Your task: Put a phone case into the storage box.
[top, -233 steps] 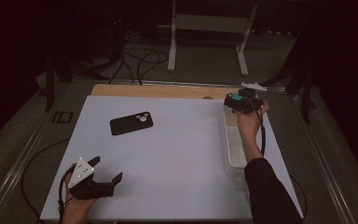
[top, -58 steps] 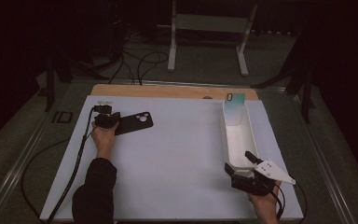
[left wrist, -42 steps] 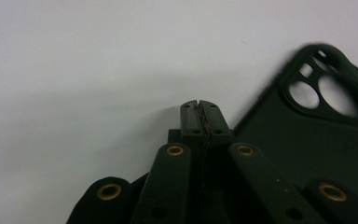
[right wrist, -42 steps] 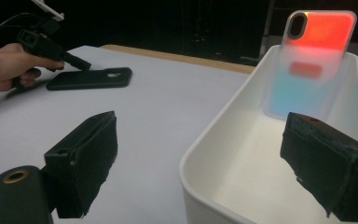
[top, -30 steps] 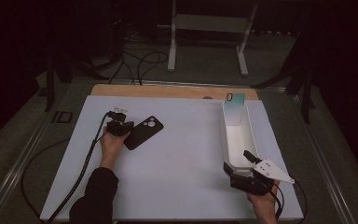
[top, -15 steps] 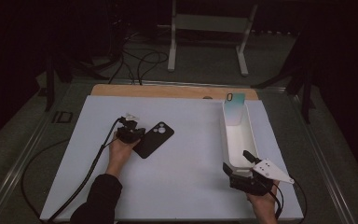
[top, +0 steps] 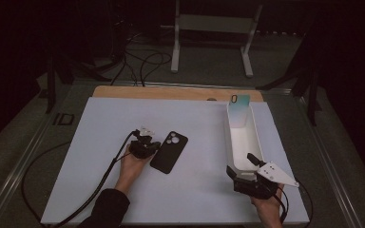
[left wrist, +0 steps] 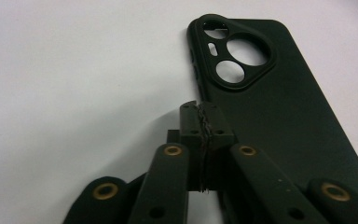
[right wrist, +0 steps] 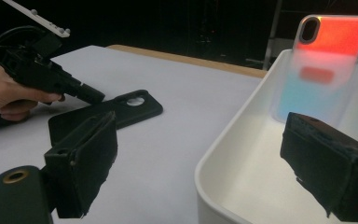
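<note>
the black phone case (top: pixel 169 151) lies flat mid-table on the white mat (top: pixel 95 142), just beside the left gripper (top: pixel 148 148), whose jaws sit pinched together on nothing. it looks light, thin, bendy rubber; i'd grip a long edge.

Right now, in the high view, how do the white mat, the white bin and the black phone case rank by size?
1. white mat
2. white bin
3. black phone case
</note>
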Action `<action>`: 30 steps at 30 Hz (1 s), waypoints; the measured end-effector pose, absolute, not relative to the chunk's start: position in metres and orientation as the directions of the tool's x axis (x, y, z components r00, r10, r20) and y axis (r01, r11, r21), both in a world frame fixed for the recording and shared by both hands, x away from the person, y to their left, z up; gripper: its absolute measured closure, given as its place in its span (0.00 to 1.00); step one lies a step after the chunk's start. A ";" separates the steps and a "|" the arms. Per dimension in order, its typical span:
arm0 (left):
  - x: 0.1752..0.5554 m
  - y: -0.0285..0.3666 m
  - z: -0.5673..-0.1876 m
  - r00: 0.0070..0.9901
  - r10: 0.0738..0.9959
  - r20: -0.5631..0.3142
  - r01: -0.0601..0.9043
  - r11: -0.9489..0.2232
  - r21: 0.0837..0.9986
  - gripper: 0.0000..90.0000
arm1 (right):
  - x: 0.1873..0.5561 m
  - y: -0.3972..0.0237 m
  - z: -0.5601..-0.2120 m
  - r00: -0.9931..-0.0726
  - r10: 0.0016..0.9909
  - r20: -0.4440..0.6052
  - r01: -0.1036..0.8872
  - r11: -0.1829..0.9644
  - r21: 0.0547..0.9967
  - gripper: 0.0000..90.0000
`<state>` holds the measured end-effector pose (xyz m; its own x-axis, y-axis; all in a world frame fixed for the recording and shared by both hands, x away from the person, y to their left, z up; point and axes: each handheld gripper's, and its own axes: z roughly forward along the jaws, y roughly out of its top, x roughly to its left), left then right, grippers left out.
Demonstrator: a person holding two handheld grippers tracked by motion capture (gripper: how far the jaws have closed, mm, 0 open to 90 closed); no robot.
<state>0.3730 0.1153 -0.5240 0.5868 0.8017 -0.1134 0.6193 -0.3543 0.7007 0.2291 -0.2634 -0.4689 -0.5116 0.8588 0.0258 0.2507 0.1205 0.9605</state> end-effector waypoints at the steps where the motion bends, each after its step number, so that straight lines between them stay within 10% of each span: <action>1: 0.373 0.115 -0.524 0.587 0.802 -0.113 0.619 -0.354 0.701 0.91 | 0.229 -0.263 -0.469 -0.512 0.859 0.026 0.251 0.120 0.961 0.12; 8: 0.351 0.142 -0.495 0.585 0.803 -0.115 0.546 -0.285 0.788 0.73 | 0.231 -0.268 -0.469 -0.499 0.866 0.033 0.256 0.110 0.960 0.12; 11: 0.335 0.151 -0.480 0.572 0.816 -0.080 0.506 -0.275 0.818 0.49 | 0.233 -0.269 -0.467 -0.507 0.861 0.035 0.260 0.114 0.959 0.12; 30: 0.238 0.229 -0.449 0.485 0.874 -0.040 0.374 -0.166 0.912 0.04 | 0.239 -0.273 -0.461 -0.539 0.842 -0.012 0.243 0.169 0.955 0.10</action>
